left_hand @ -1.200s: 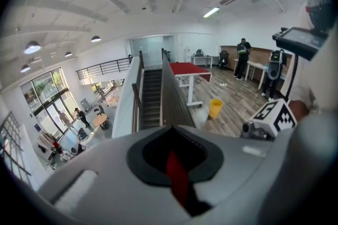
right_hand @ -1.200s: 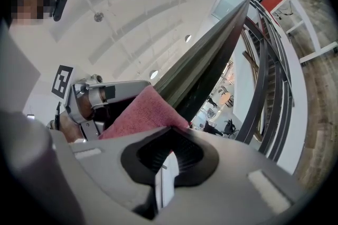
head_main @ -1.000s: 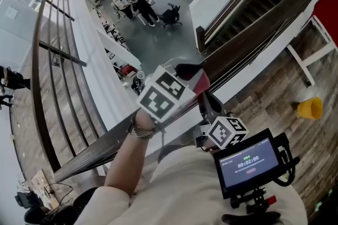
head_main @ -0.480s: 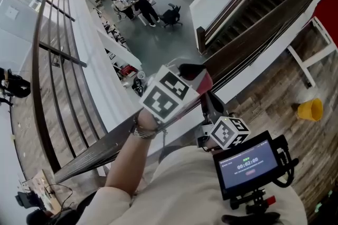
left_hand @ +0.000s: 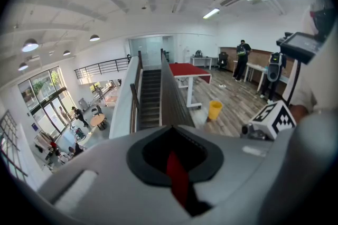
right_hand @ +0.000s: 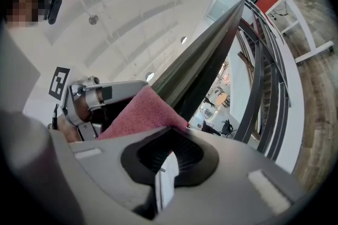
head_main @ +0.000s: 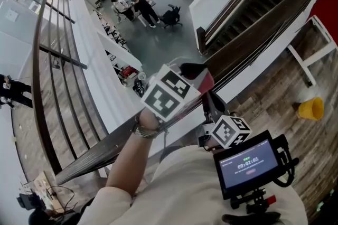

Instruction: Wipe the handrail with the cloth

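Head view: the left gripper (head_main: 191, 72) is at the handrail (head_main: 253, 34) with the red cloth (head_main: 205, 81) at its tip, and the right gripper (head_main: 210, 102) is close beside it. Left gripper view: the jaws are clamped on the cloth (left_hand: 177, 179). Right gripper view: the jaws are together, and the cloth (right_hand: 138, 114) is just ahead, against the handrail.

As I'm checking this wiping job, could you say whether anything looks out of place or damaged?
Nothing stands out: the red cloth rests on the handrail, pinched by the left gripper, and the yellow bucket stands upright.
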